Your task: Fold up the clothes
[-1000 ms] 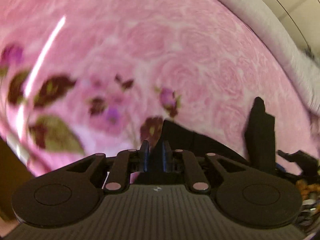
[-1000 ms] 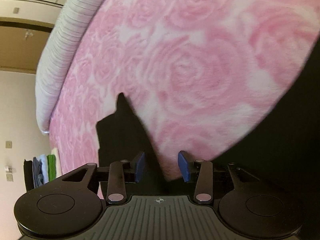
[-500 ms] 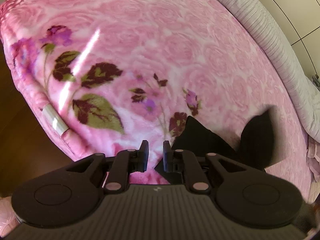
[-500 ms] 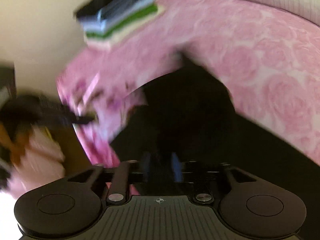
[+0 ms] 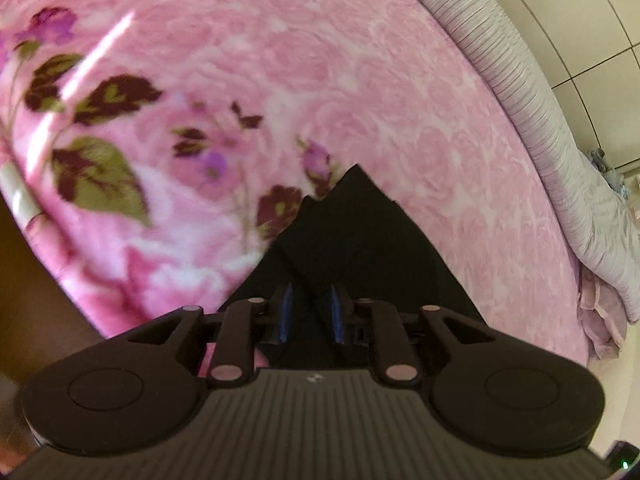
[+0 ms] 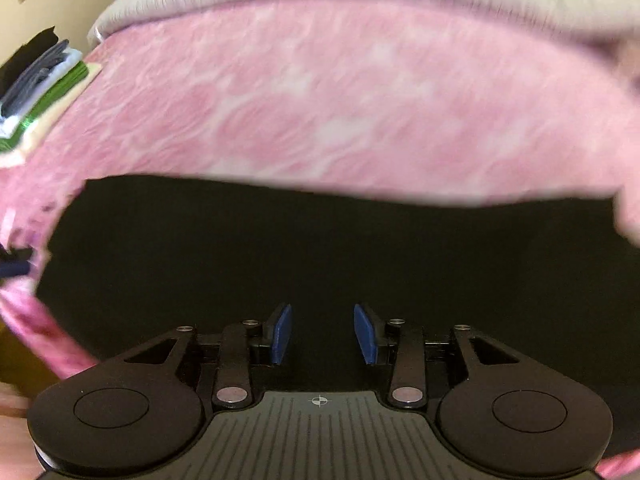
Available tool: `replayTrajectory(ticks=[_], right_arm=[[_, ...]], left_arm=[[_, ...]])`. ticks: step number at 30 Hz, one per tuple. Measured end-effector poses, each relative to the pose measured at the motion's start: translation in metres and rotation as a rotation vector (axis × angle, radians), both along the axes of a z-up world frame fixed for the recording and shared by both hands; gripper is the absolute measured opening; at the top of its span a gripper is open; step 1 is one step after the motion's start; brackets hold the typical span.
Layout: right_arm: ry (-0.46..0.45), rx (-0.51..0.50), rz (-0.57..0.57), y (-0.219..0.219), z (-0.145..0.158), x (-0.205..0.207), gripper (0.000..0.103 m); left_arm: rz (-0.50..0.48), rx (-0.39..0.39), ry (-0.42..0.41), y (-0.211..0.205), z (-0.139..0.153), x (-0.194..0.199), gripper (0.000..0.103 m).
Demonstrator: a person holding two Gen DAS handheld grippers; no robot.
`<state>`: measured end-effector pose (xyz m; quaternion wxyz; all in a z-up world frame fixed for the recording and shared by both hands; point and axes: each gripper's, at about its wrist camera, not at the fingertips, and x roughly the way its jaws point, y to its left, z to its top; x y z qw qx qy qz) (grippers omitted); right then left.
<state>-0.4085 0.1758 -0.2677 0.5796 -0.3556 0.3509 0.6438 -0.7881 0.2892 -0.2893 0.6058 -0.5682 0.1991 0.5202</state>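
Pink blanket point(image 5: 360, 80), one black garment point(image 6: 320, 248)

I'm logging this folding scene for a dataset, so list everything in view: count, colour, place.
black garment: one, black, spread on the blanket under both grippers
blanket: one, pink with rose pattern, covering the bed
bolster: one, pale striped, along the blanket's far edge
folded clothes stack: one stack, black, grey, white, green, far left corner
left gripper: black, blue pads, jaws opening over the garment
right gripper: black, blue pads, jaws opening, nothing between
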Motion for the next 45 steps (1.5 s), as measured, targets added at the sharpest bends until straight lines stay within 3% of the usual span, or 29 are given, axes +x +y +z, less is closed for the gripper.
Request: replayTrajectory(ticks=[3,9,15,19,24,27,30,37,45], right_arm=[[-0.082,0.116,-0.021,-0.008,0.0,0.025,0.039],[-0.042,0.272,-0.053,-0.046,-0.022,0.057,0.039],[-0.055,0.464,0.132,-0.105,-0.052,0.044,0.039],[-0.121,0.578,0.27,-0.148,-0.065,0.026,0.039],[-0.312,0.582,0.388,-0.194,-0.058,-0.002,0.039],[-0.392,0.625,0.433,-0.211,-0.059,-0.011,0.039],[-0.487,0.583,0.458,-0.213,-0.069,-0.023,0.039],[-0.551,0.532,0.456,-0.189,-0.097,-0.025,0.039],[-0.527,0.484,0.38,-0.169,-0.099,-0.006,0.039]], left_arm=[[-0.015,0.058,0.02,-0.007,-0.002,0.014,0.017],[0.006,0.219,0.023,-0.035,-0.011,0.036,0.017],[0.012,0.416,0.021,-0.073,-0.022,0.048,0.017],[0.012,0.504,0.022,-0.109,-0.03,0.047,0.017],[0.026,0.458,-0.008,-0.15,-0.02,0.042,0.017],[0.035,0.496,-0.031,-0.165,-0.011,0.036,0.018],[0.054,0.497,-0.061,-0.171,-0.008,0.029,0.018],[0.103,0.48,-0.117,-0.139,-0.019,0.011,0.021],[0.191,0.39,-0.168,-0.075,-0.047,0.001,0.023]])
